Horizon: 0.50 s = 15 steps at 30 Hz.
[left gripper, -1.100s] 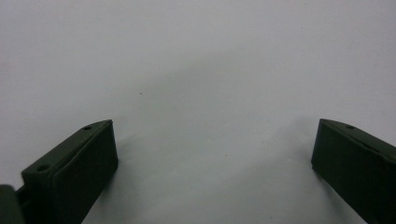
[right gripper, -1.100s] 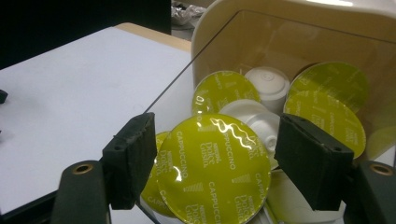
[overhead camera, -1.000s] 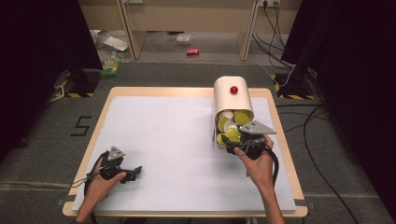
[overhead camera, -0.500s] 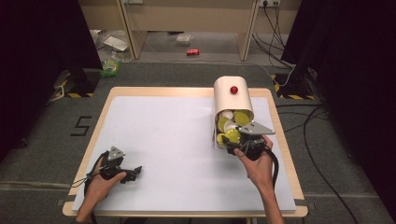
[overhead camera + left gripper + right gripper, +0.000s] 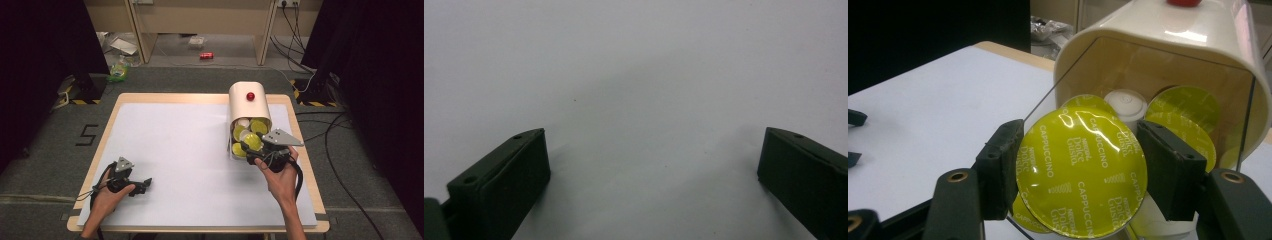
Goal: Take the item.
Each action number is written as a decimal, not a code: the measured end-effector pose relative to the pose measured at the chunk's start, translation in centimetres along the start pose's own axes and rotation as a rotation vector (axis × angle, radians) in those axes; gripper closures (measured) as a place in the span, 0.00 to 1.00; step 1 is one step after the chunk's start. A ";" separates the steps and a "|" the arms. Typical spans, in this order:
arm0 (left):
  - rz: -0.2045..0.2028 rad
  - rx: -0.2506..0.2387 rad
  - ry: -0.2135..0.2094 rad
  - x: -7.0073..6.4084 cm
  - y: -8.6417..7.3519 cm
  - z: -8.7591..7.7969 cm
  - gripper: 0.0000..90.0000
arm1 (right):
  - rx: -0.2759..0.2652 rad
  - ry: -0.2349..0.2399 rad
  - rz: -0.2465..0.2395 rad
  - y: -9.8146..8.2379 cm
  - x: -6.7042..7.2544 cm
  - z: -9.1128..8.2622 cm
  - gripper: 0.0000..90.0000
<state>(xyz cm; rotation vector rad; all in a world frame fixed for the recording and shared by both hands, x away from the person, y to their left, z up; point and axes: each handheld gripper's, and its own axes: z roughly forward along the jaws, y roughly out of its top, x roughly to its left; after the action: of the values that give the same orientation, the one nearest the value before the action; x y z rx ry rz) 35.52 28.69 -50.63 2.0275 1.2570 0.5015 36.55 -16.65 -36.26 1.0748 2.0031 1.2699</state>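
Having just closed, the right gripper (image 5: 1080,170) pinches a yellow cappuccino capsule (image 5: 1082,172) at the cream dispenser's (image 5: 1158,55) mouth, ready to pull out; the left gripper (image 5: 651,175) rests spread on the table (image 5: 190,150).

Glossy foil-topped capsule (image 5: 1082,172), glossy cream plastic container (image 5: 1168,30), matt white table (image 5: 190,150).

The clamped yellow-green foil-lidded capsule (image 5: 1082,172) hides the capsules behind it; the cream plastic dispenser's (image 5: 1168,45) top and right side are cropped
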 end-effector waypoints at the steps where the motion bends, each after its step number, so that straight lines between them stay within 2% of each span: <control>1: 0.000 0.000 0.000 0.0 0.0 0.0 0.00 | -0.005 -0.002 -0.002 0.0 0.0 -0.1 0.43; 15: 0.000 0.000 -0.001 0.0 0.0 0.0 0.00 | -0.049 -0.025 0.014 0.6 -0.7 -2.0 0.43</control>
<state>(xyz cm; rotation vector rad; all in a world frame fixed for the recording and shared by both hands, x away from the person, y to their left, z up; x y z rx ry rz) 35.52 28.69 -50.63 2.0274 1.2568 0.5007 35.56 -18.08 -34.86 1.0784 1.9393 1.2990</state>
